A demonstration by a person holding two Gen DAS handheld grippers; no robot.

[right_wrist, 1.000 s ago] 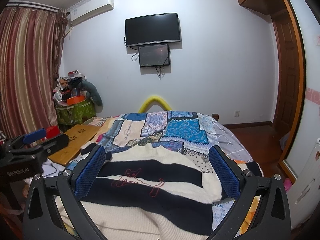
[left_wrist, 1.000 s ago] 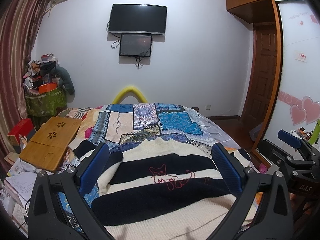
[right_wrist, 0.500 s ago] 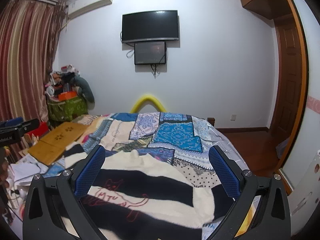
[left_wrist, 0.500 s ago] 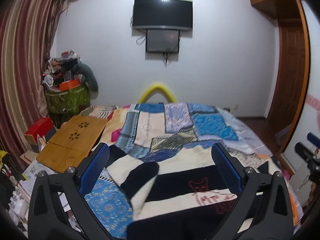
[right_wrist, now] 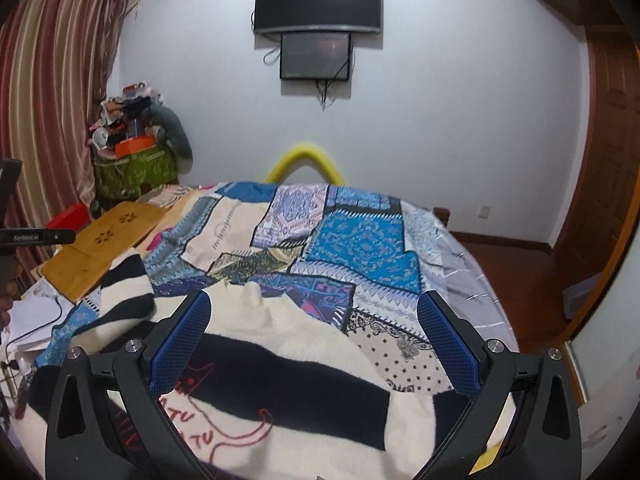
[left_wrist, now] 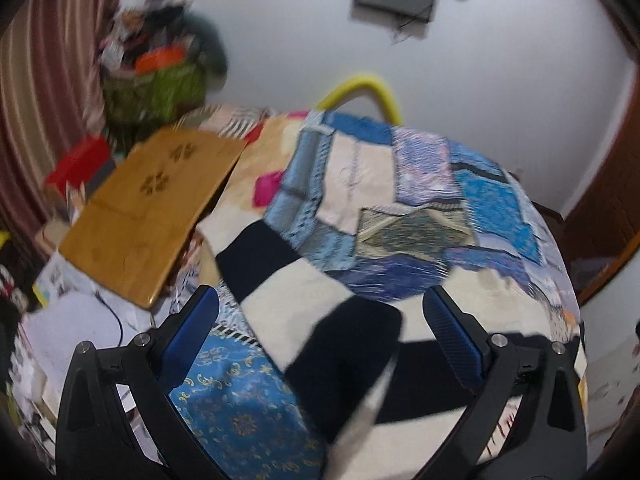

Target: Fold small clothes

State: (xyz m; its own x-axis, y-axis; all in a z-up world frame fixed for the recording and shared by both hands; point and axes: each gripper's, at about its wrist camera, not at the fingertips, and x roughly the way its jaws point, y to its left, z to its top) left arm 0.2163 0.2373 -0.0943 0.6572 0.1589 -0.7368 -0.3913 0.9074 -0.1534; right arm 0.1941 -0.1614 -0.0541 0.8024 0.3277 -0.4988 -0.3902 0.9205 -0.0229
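The left tongs (left_wrist: 320,328) are spread wide, nothing between the blue pads, and they hover over the sweater's left sleeve (left_wrist: 280,280), which runs out toward the left edge of the bed. That view is smeared, so exactly how near the pads are to the knit I cannot tell. The right tongs (right_wrist: 312,336) are likewise released, wide apart above the body of the sweater (right_wrist: 280,380), near its collar and the red stitched cat.

The sweater lies face up across the near end of the bed, on the patchwork cover (right_wrist: 352,248), with its right side reaching the bed's right edge.

Risks, as I judge them: the thick, loose knit may bunch, so a pinch could catch only a tuft and let the sleeve sag or slip out mid-fold. A deep bite could also grab the cover beneath and drag it along. The sleeve's end lies close to the wooden tray (left_wrist: 148,208) and the papers (left_wrist: 80,312) at the bed's left edge; a sweeping lift might snag or nudge them.
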